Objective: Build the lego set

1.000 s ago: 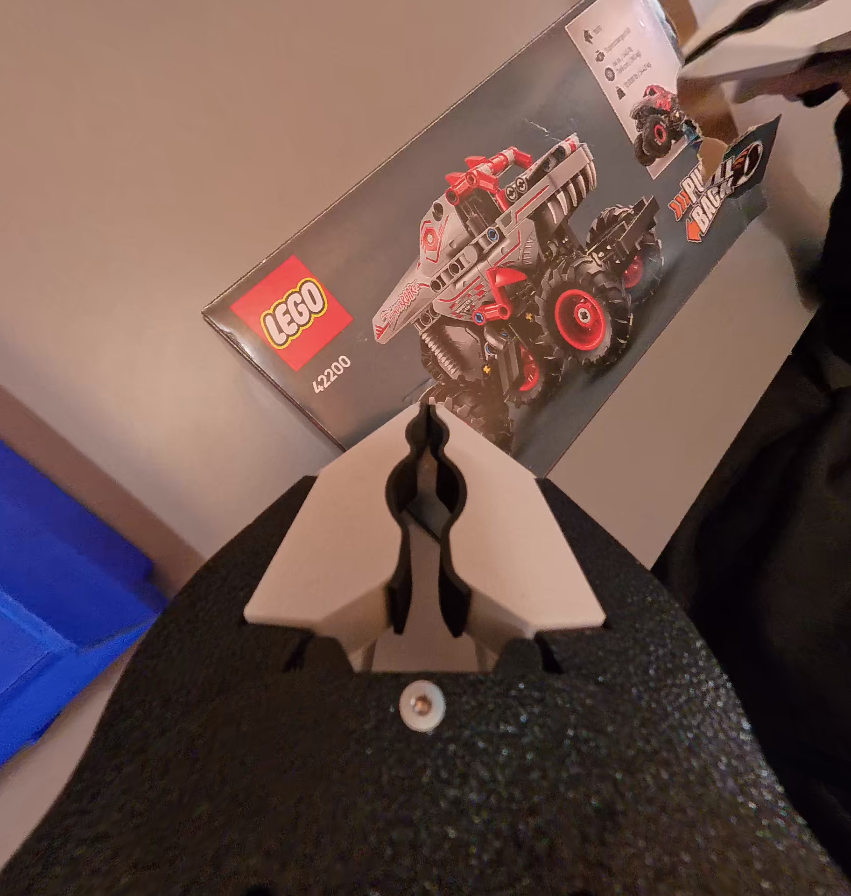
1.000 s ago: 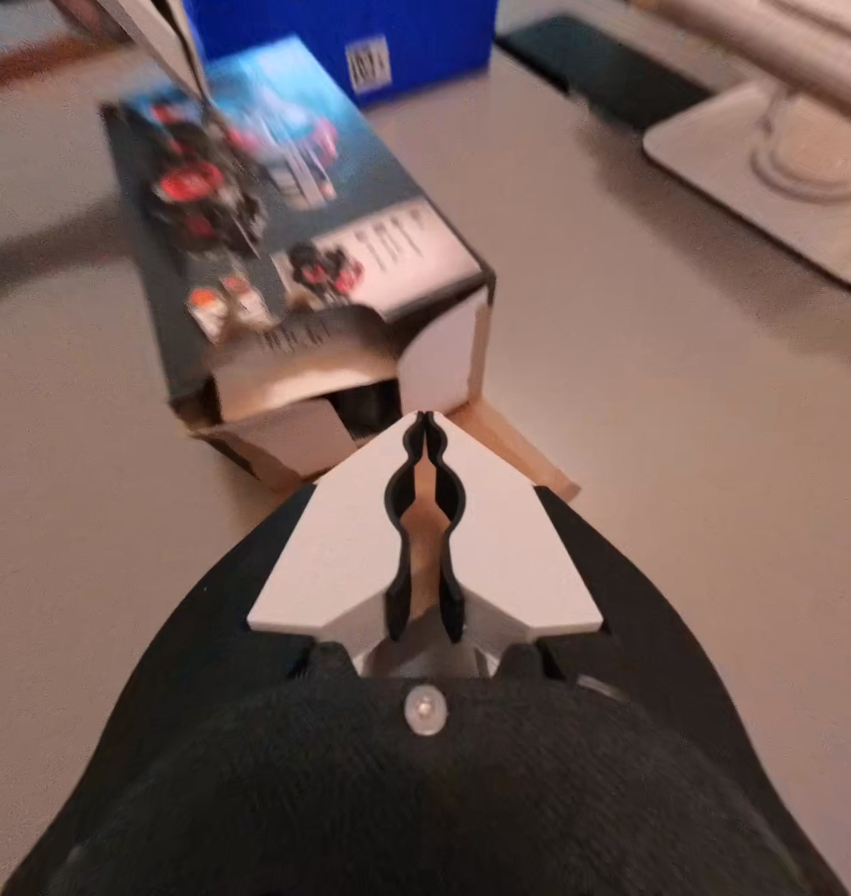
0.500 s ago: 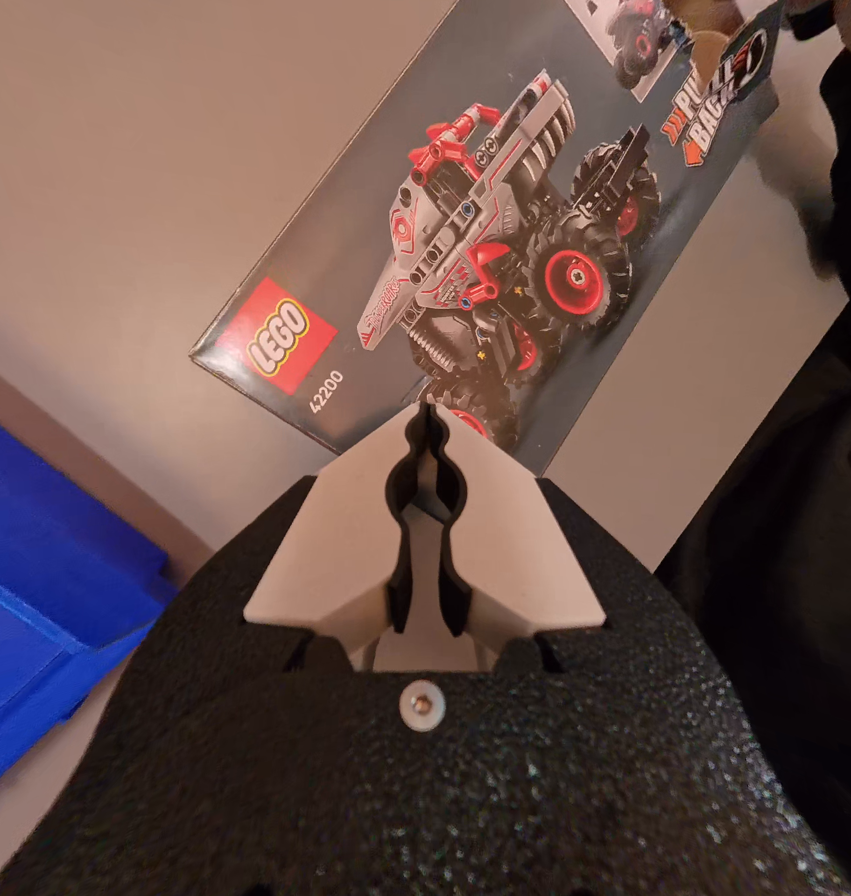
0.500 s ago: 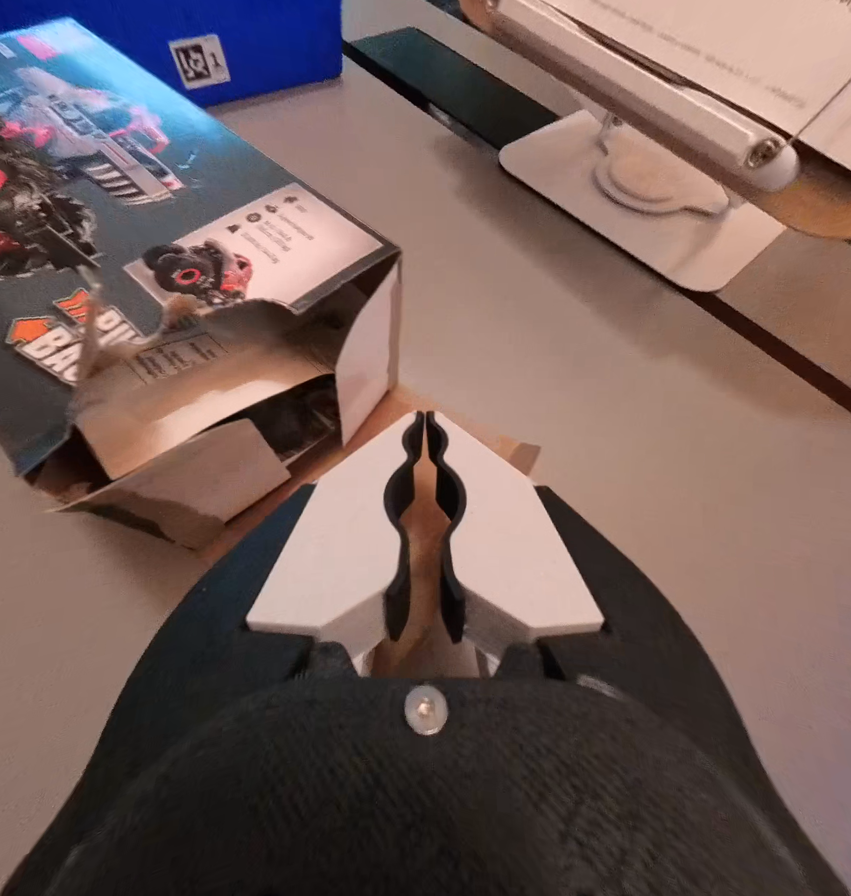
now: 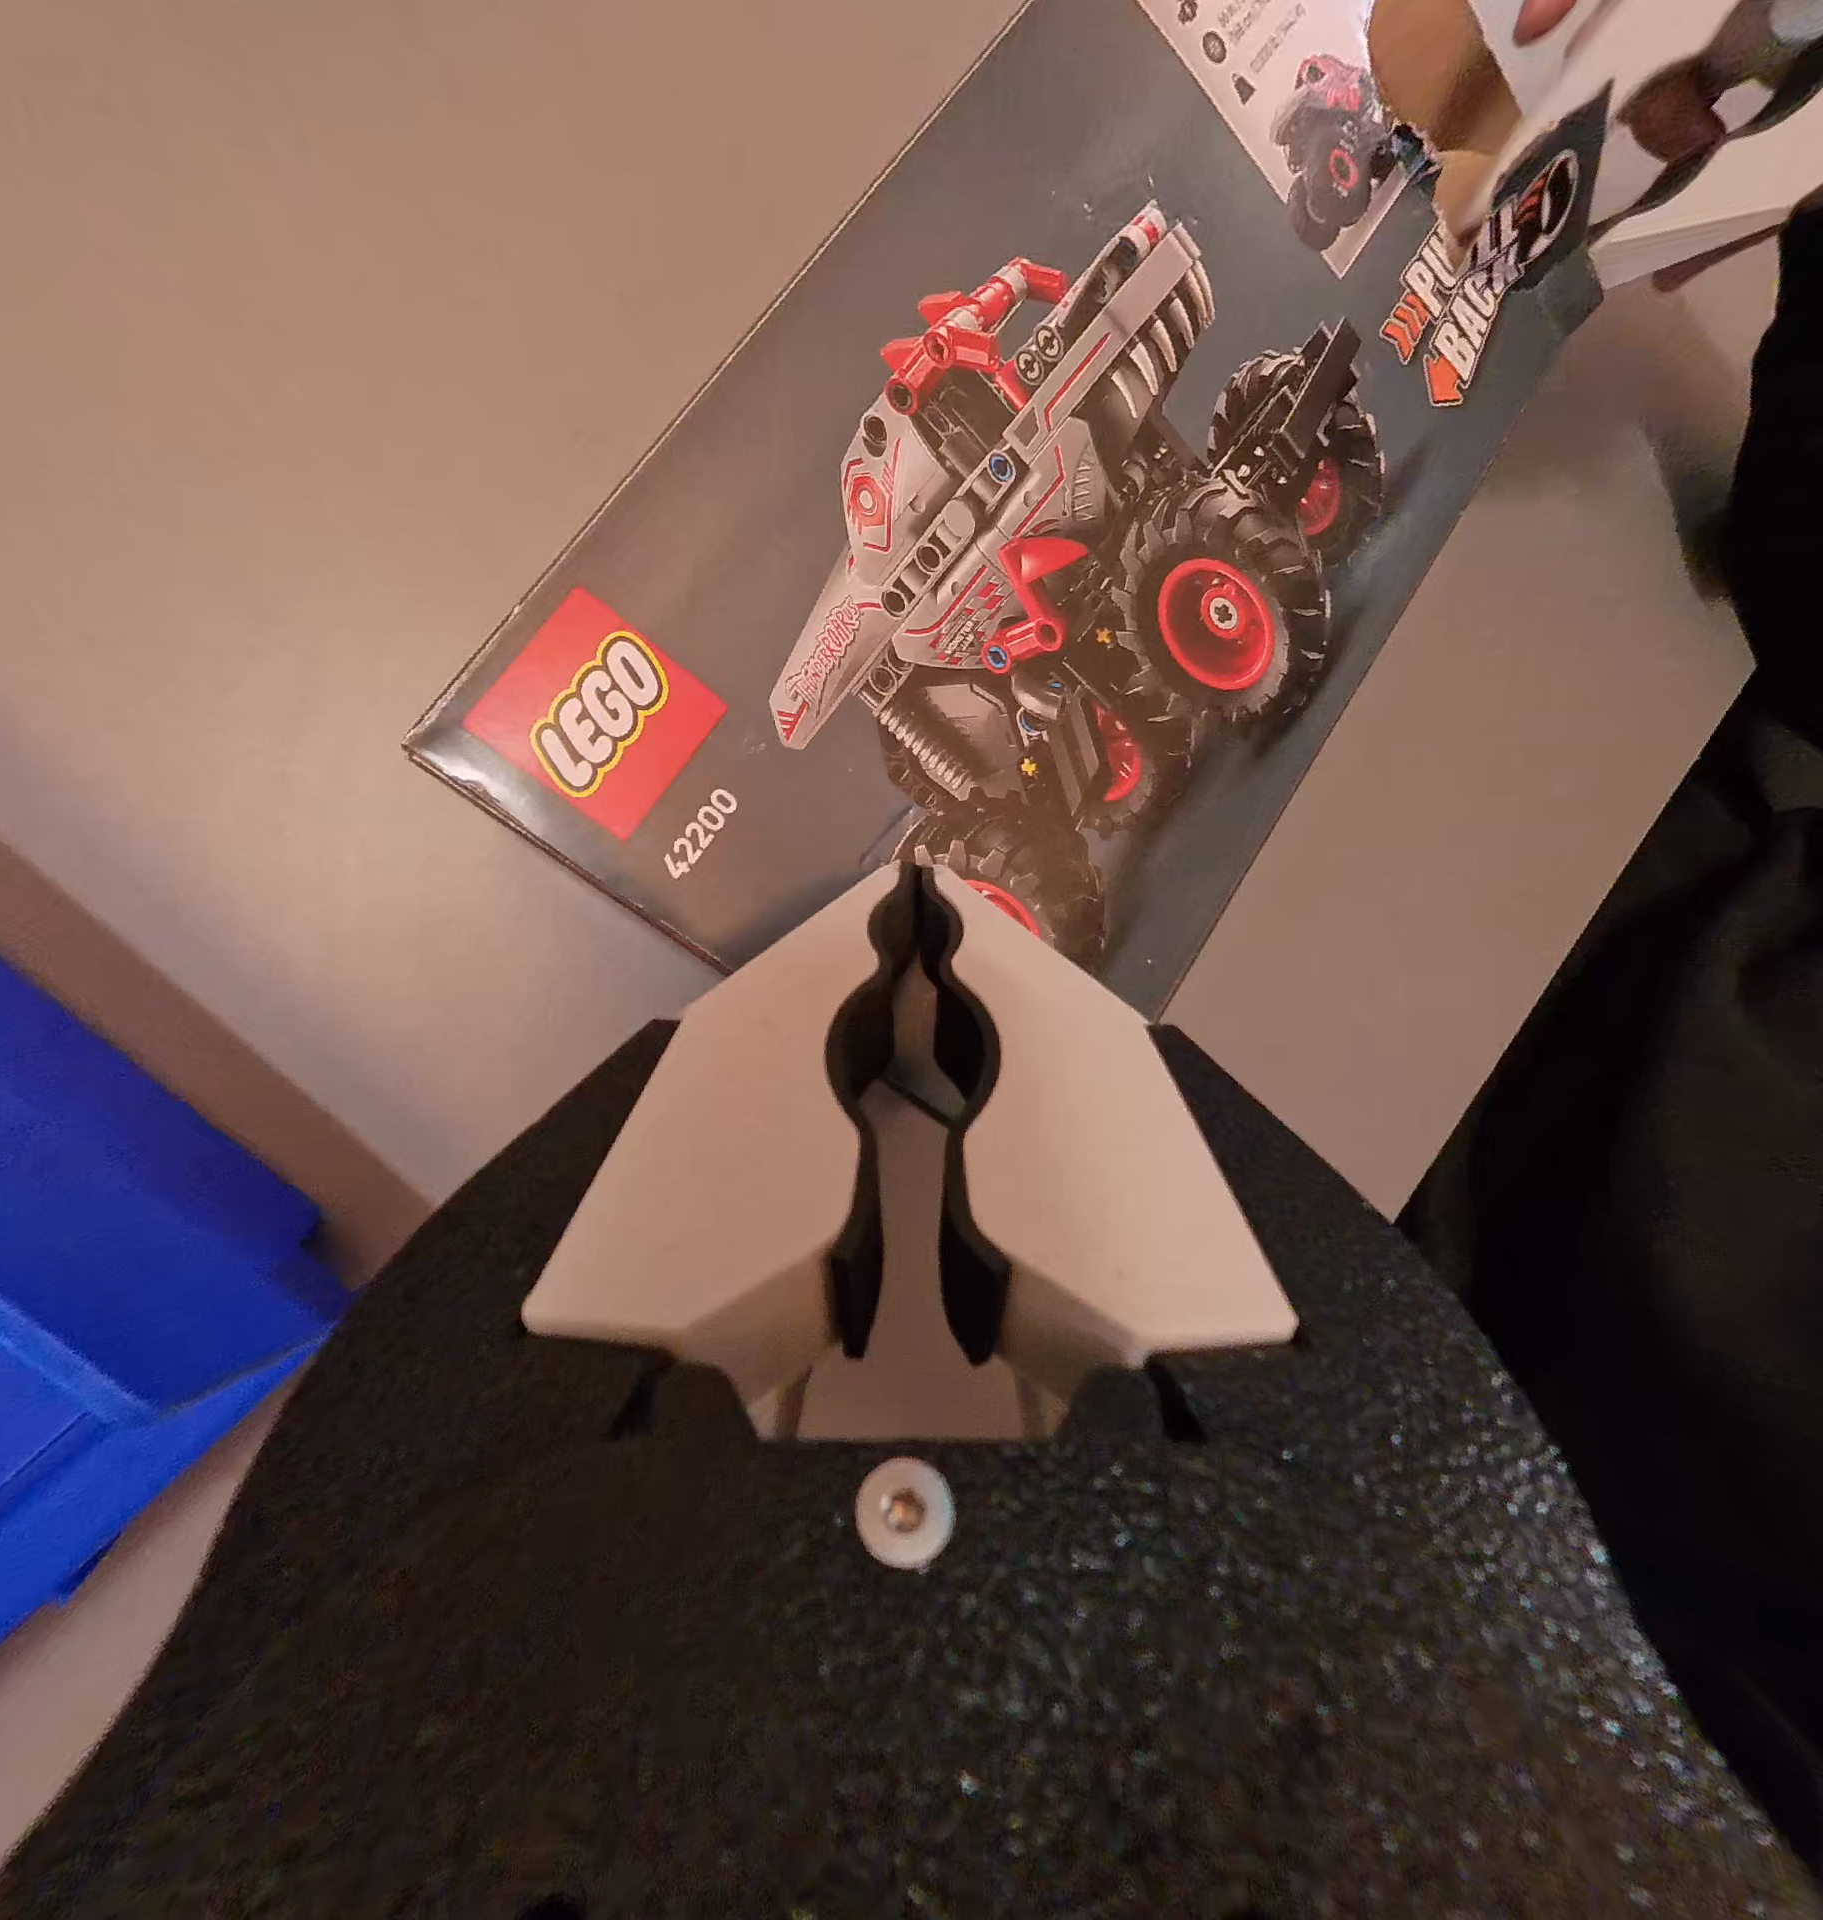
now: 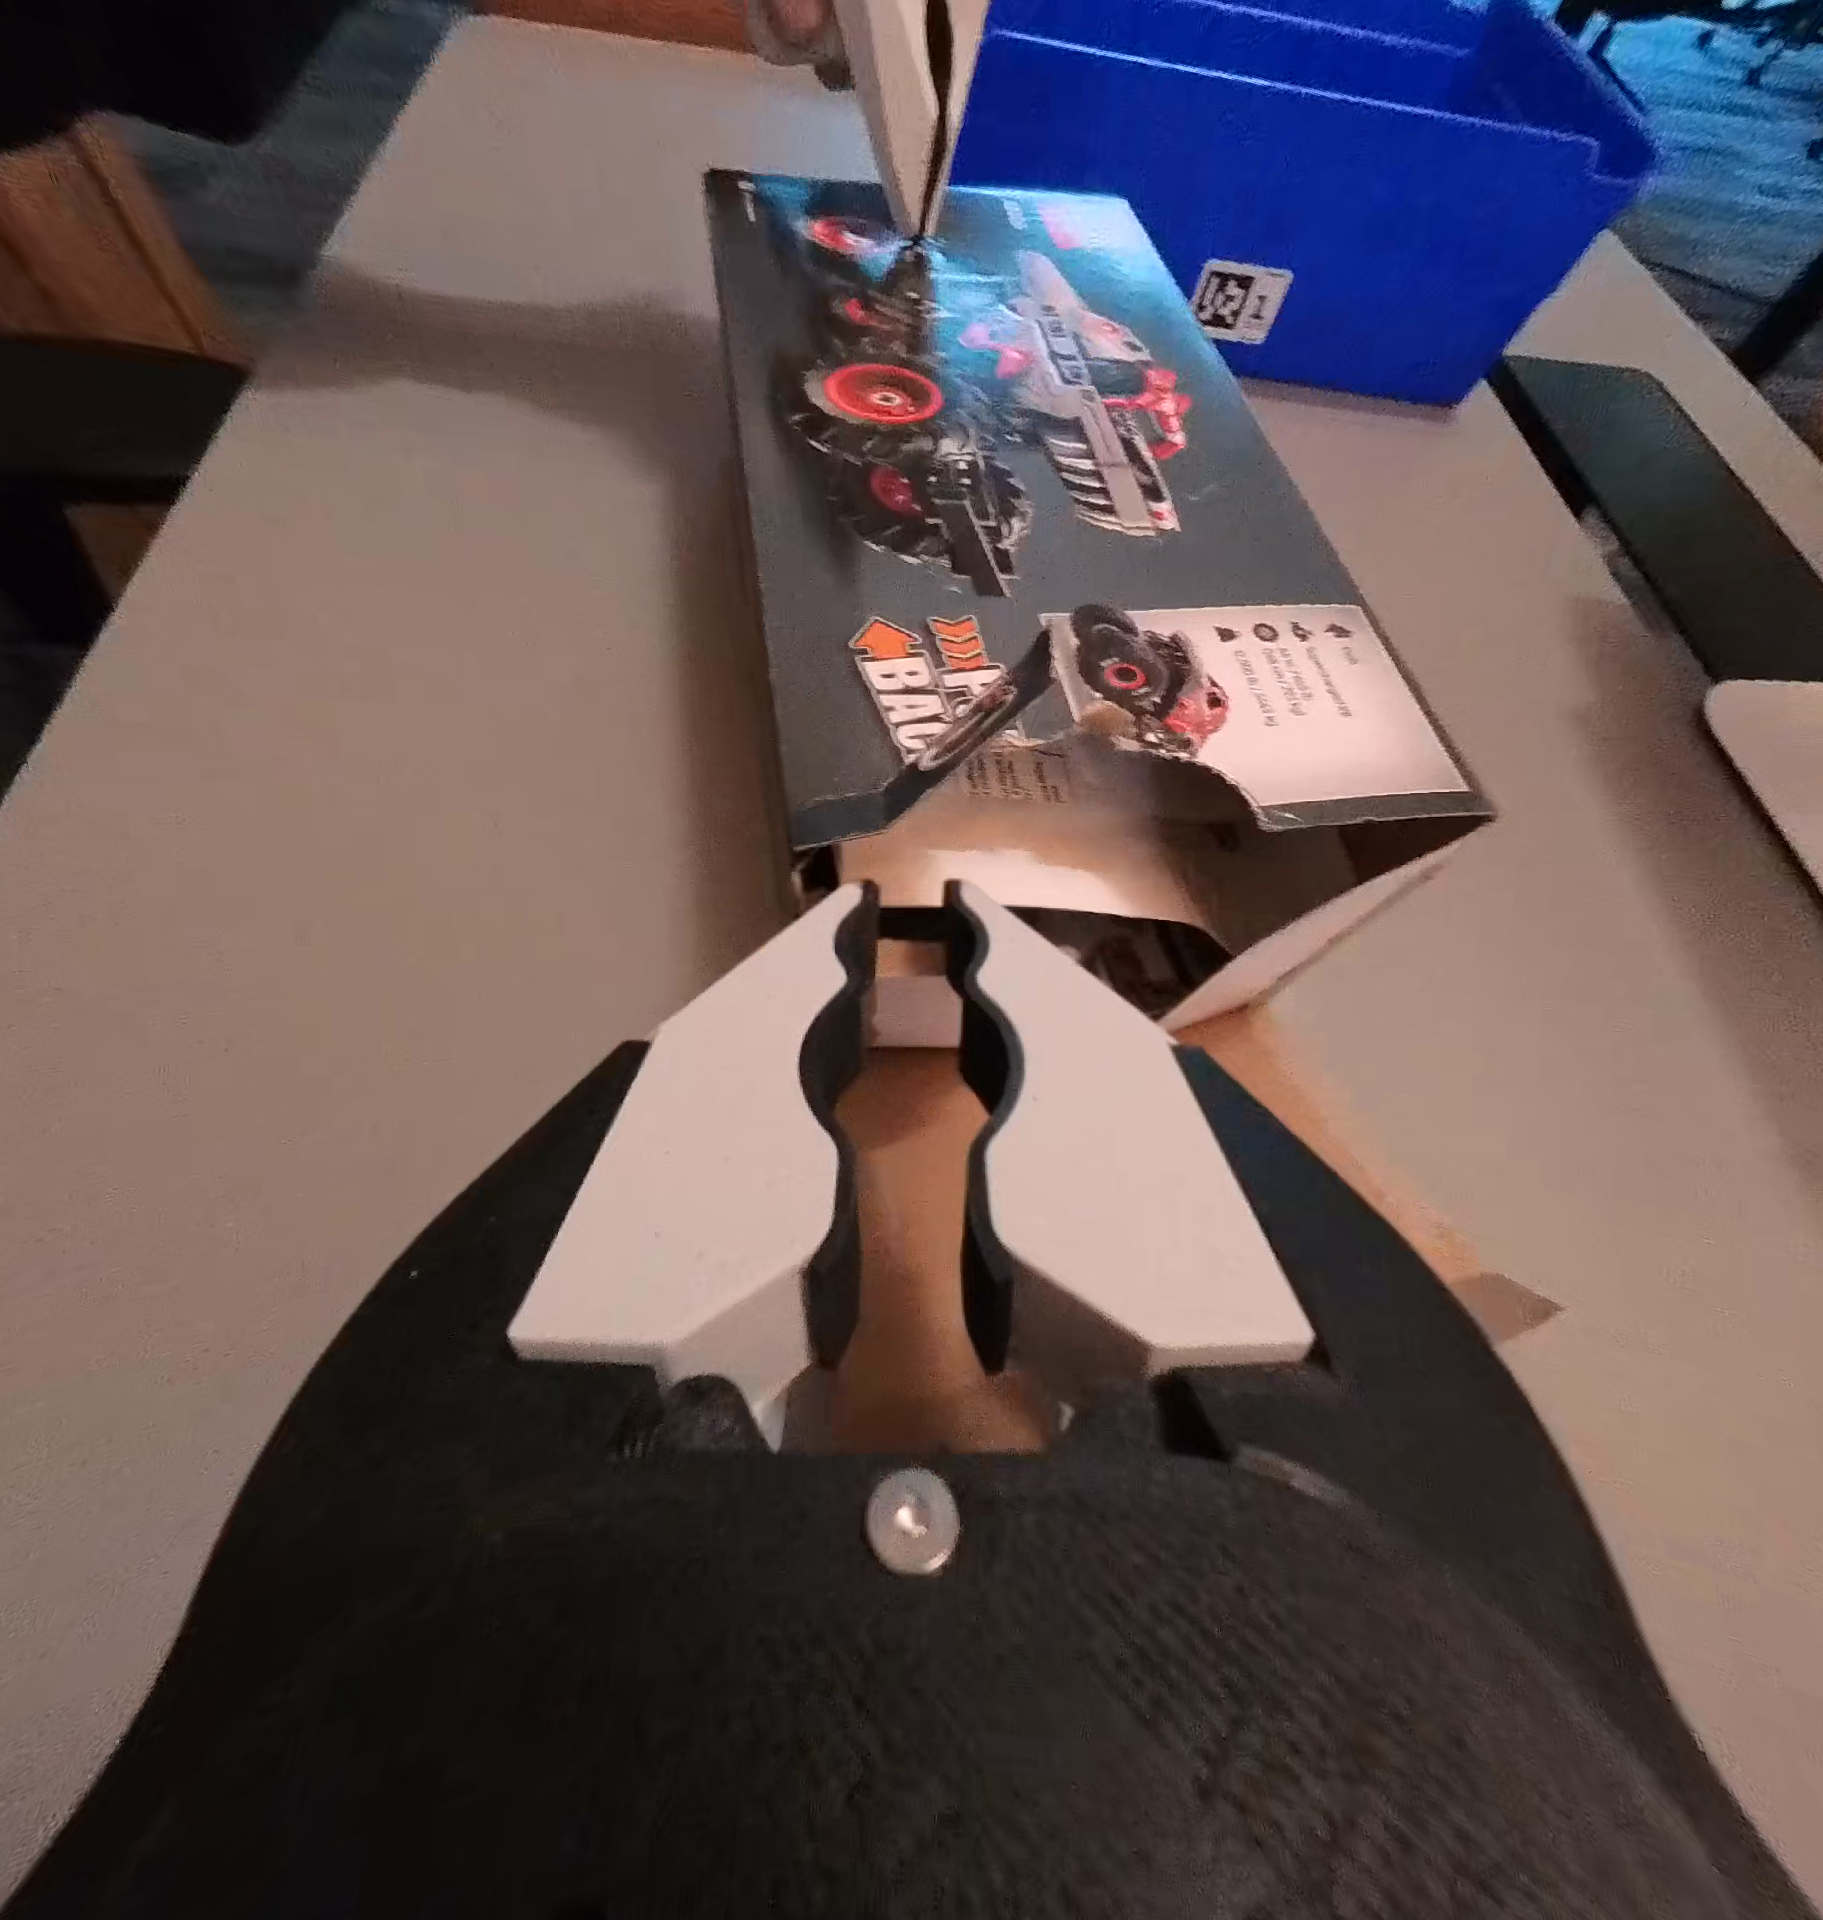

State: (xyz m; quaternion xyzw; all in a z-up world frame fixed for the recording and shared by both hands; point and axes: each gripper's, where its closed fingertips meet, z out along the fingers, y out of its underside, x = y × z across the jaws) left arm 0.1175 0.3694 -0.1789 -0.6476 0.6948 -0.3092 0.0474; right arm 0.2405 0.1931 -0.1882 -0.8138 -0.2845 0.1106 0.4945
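The lego set box lies flat on the beige table, with a monster truck picture on top. My left gripper is shut and empty, its tips on or just above the box's near edge. In the right wrist view it comes down onto the far end of the box. My right gripper is slightly open and empty, right at the box's torn open end. A white inner flap shows between its fingers. Dark contents show inside the opening.
A brown cardboard flap lies on the table under my right gripper. A blue bin stands behind the box and also shows in the left wrist view. A black bar and a white base are at the right.
My right gripper has opened a little and swung round to face the box's open end. The left gripper stays shut over the box, which has shifted slightly in its view.
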